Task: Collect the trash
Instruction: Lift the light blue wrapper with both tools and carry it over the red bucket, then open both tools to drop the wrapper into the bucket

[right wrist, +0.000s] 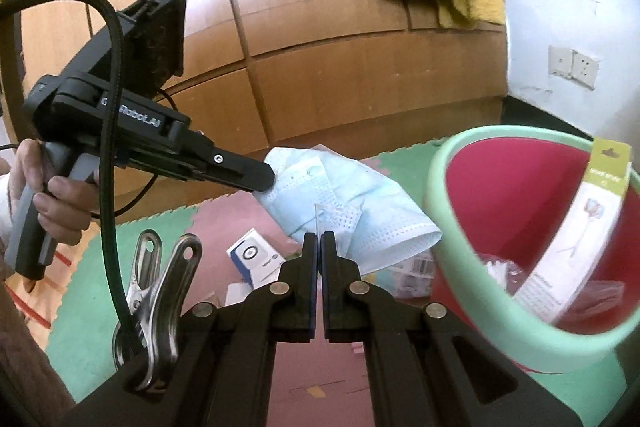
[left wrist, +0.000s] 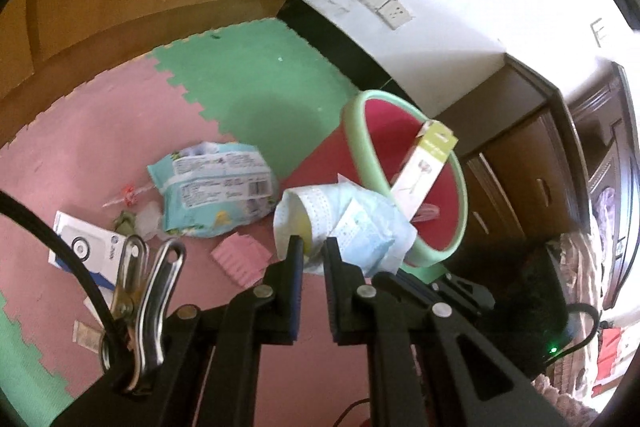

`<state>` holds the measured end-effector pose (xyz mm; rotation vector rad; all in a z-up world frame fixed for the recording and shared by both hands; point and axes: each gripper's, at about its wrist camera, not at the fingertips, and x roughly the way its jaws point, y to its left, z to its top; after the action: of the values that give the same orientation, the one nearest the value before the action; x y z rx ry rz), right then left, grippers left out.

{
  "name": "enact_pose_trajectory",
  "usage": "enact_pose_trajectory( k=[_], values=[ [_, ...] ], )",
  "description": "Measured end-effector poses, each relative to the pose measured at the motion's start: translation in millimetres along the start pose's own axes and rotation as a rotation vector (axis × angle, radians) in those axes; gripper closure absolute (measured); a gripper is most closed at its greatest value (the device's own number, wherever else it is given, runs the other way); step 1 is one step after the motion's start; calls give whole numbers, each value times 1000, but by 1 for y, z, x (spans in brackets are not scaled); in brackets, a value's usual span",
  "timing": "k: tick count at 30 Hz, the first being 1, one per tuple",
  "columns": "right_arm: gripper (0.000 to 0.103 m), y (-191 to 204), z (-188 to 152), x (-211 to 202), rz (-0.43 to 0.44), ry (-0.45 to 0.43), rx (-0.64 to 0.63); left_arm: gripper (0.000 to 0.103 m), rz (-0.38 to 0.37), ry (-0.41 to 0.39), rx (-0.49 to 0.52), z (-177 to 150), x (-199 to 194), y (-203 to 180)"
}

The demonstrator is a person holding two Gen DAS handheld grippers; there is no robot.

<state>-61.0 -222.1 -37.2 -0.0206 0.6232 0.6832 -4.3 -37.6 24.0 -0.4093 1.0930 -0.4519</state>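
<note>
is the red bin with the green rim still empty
No, the red bin with the green rim already holds a tall white-and-green carton and some clear plastic wrap.

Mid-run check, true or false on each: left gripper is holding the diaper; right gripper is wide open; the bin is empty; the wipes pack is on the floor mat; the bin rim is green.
1. The left gripper grips the diaper. True.
2. The right gripper is wide open. False: its fingers are almost together, holding nothing.
3. The bin is empty. False: a white and green box stands inside.
4. The wipes pack lies on the floor mat. True.
5. The bin rim is green. True.
</note>
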Motion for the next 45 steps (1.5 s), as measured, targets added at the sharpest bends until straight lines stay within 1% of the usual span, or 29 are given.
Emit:
enact_pose_trajectory(
  k=[9,13,19,21,24,33,36,40,42,44,45],
  values=[
    [100,-16,9,-30,-84,-67,4,93,-62,-45,46,13,5,-36],
    [100,-28,10,-45,-128,-90,17,93,-83,-37,75,16,18,-54],
    [100,-50,10,-59,-205,-106,56,93,-84,-38,138,19,41,-85],
    [100,-55,6,-64,-238,-106,59,93,-78,-36,158,20,49,-95],
    [100,-67,2,-71,-269,-104,79,93,-50,-26,197,19,67,-110],
    [100,-94,-5,-83,-305,-106,129,93,13,19,246,14,105,-126],
    [100,-100,-8,-84,-309,-99,145,93,19,38,240,13,112,-125],
    [99,-104,-11,-84,-303,-91,161,93,53,46,252,13,118,-126],
    [96,-105,-12,-85,-298,-90,168,92,71,42,268,12,119,-128],
    [89,-106,-12,-85,-298,-90,172,91,78,41,275,11,119,-130],
    [87,-106,-12,-85,-300,-90,173,90,83,44,278,11,120,-130]
  ],
)
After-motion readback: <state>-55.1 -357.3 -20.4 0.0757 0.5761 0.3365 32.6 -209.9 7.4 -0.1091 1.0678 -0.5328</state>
